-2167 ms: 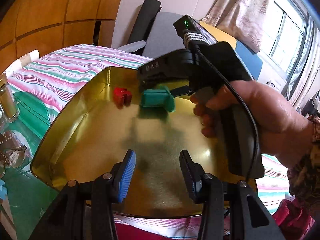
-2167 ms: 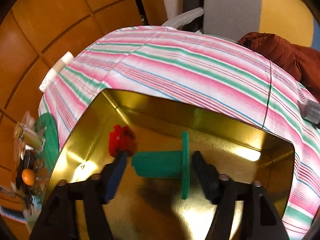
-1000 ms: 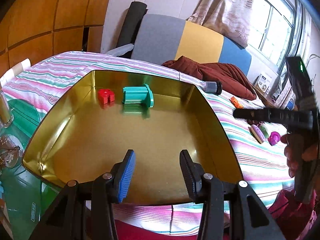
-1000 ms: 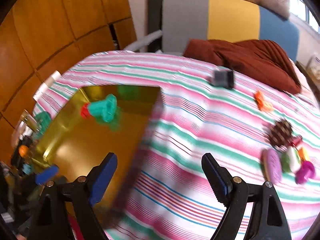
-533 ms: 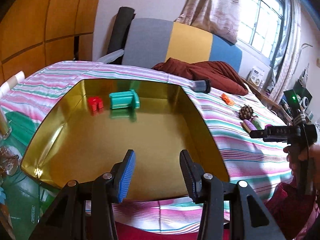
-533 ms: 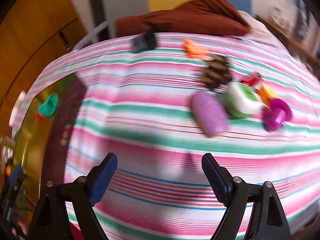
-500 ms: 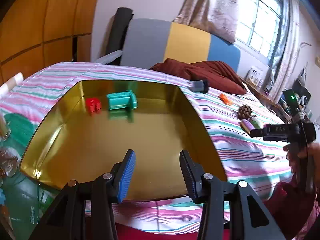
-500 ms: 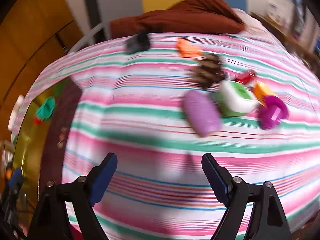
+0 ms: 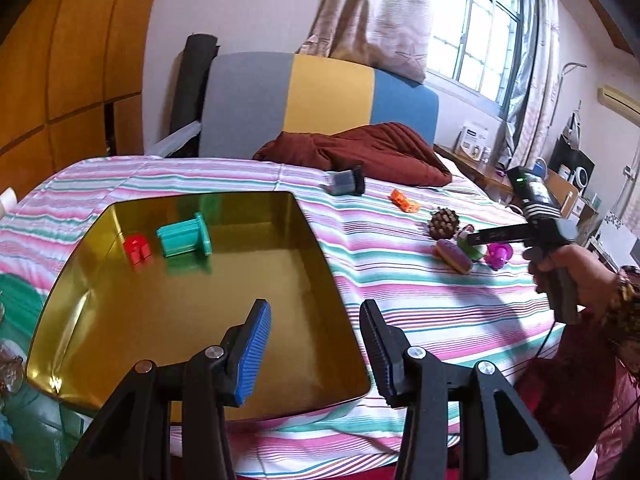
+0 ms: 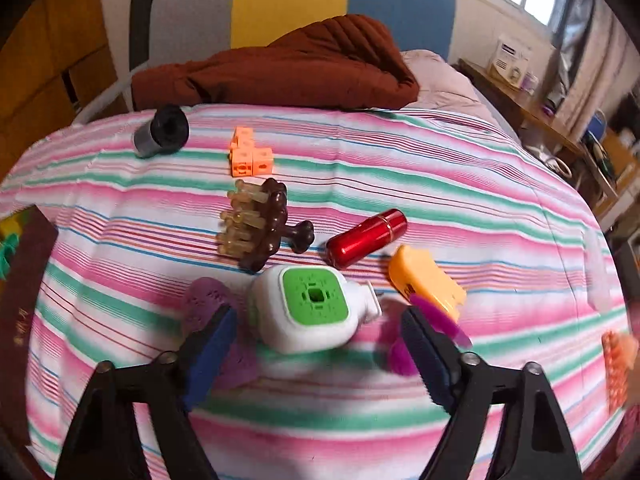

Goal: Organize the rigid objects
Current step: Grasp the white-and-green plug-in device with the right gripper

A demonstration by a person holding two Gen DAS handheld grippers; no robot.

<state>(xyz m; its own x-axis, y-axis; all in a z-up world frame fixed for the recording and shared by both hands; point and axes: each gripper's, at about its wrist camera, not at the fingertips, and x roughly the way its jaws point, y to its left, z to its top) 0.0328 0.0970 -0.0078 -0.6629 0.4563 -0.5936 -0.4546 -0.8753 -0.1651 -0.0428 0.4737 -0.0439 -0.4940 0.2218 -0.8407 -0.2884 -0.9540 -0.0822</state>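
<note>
A gold tin tray (image 9: 120, 344) lies on the striped bedspread with a red block (image 9: 137, 247) and a teal spool-like piece (image 9: 184, 236) at its far end. My left gripper (image 9: 316, 320) hangs open over the tray's near right corner, holding nothing. My right gripper (image 10: 316, 320) points down at a white and green device (image 10: 312, 308). Its jaws are closing with the device between them, and the pads are still clear of it. Around it lie a purple oval (image 10: 208, 304), a magenta piece (image 10: 434, 316), an orange clip (image 10: 424, 280) and a red cylinder (image 10: 366, 238).
Farther back lie a brown bristled massager (image 10: 260, 228), orange cubes (image 10: 248, 156) and a grey-black cylinder (image 10: 162, 132). A brown blanket (image 10: 280, 68) is heaped at the headboard. A green glass table with jars (image 9: 12, 344) stands left of the tray. A hand (image 9: 568, 268) holds the right gripper.
My right gripper swung from the tray across the bedspread to the toy cluster, and its jaws narrowed. The left gripper drew back and rose a little, still open.
</note>
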